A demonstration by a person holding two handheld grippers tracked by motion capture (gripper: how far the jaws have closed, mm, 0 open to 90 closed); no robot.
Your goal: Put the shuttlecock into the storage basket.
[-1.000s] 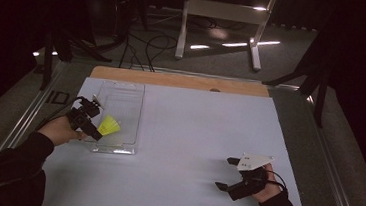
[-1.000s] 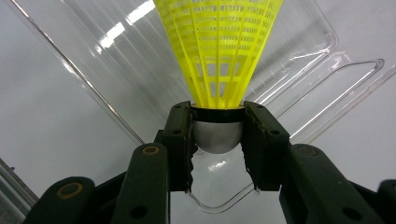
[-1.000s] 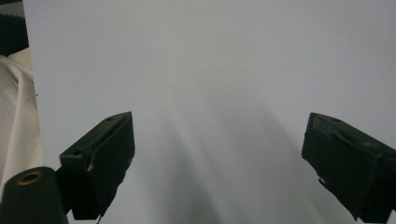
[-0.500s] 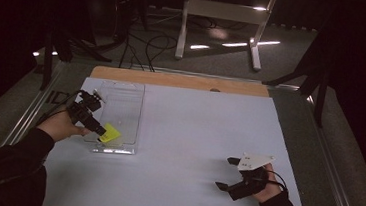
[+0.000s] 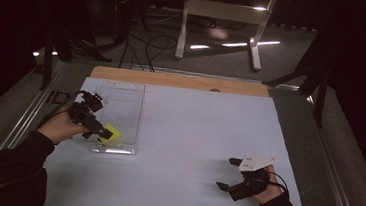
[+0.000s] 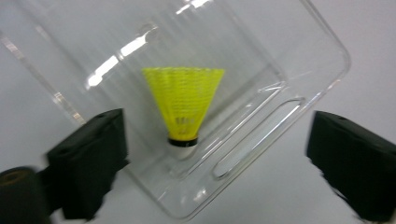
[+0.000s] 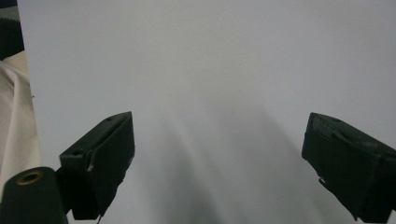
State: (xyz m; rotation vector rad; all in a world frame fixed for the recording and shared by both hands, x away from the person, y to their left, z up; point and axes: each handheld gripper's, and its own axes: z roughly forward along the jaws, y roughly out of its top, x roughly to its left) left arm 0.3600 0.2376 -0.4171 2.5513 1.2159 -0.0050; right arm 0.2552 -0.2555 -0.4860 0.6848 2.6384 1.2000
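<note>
A yellow shuttlecock (image 5: 111,130) (image 6: 184,105) with a white cork tip lies in the near end of a clear plastic tray (image 5: 121,102) (image 6: 336,51) at the table's left. My left gripper (image 5: 102,135) (image 6: 212,140) hovers over that end of the tray. Its jaws have just been opening and now stand wide apart, with the shuttlecock loose beyond them and touched by neither pad. Near the front right of the table my right gripper (image 5: 225,173) (image 7: 219,126) is open over the bare white surface, with nothing between its jaws.
The white table top (image 5: 198,129) ends in a wooden strip (image 5: 183,81) at the far side, with metal rails along both sides. A stand's legs (image 5: 222,8) and cables lie on the floor beyond. A pale cloth (image 7: 14,116) shows at the left of the right gripper view.
The left gripper carried the shuttlecock down and toward the near end of the tray, then opened and let it go. The right gripper has kept still.
</note>
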